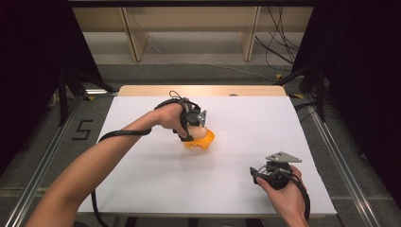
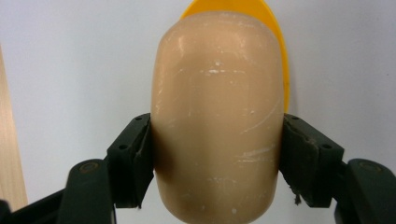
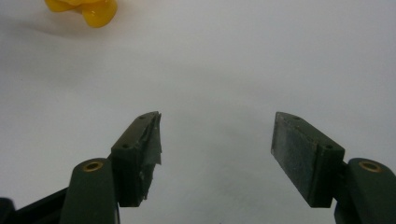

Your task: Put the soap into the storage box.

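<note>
Item: beige rounded piece (image 2: pixel 218 116), long axis along left tool (image 2: pixel 217 154), pinched across its width, yellow part (image 1: pixel 204 141) beyond. Right tool (image 3: pixel 215 140): spread, empty, well apart on the white bench (image 1: pixel 142 179).

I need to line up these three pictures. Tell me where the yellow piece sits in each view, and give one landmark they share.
High view: the yellow piece lies at the table's middle, under the left gripper.
Left gripper view: its rim peeks out top centre, behind the beige object clamped between the jaws.
Right gripper view: at the top-left corner, far beyond the open jaws.
Shared landmark: the white table sheet it rests on.
</note>
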A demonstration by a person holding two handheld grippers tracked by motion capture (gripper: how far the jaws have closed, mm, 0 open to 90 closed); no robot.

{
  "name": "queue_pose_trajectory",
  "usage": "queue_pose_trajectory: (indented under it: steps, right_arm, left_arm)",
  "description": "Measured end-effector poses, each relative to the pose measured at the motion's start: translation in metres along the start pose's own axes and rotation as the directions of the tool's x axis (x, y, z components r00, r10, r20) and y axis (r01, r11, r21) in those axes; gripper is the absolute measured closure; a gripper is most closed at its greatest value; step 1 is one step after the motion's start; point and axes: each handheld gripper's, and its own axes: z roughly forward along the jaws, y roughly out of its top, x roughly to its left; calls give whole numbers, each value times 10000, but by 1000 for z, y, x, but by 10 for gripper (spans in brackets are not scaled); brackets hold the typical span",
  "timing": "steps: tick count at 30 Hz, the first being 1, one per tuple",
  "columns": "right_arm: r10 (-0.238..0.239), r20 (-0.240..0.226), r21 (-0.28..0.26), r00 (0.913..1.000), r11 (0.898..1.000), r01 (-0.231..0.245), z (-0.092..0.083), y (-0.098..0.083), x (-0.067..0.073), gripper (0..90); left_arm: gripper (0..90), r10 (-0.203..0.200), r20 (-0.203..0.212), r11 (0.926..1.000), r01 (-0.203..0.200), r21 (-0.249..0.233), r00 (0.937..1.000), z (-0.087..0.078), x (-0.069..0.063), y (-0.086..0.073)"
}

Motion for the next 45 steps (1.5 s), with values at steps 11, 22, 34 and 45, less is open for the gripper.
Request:
queue_pose_trajectory:
  steps: [11, 22, 34, 45]
  right_arm:
    - [-39, -54, -16, 10000, 10000, 39, 0, 0, 0, 339]
    - [-46, -70, -123, 10000, 9999, 45, 0, 0, 0, 339]
    - [-105, 16, -127, 9999, 9999, 105, -1, 0, -1, 339]
    - [-77, -40, -114, 10000, 9999, 76, 0, 0, -1, 339]
  left_arm:
    - [323, 106, 274, 9999, -107, 38, 9996, 5, 0, 3]
    - [323, -65, 449, 10000, 65, 2, 9990, 10, 3, 3]
    - [323, -185, 562, 9998, 185, -6, 9982, 13, 4, 5]
    - [319, -495, 648, 9988, 492, 61, 9967, 17, 6, 4]
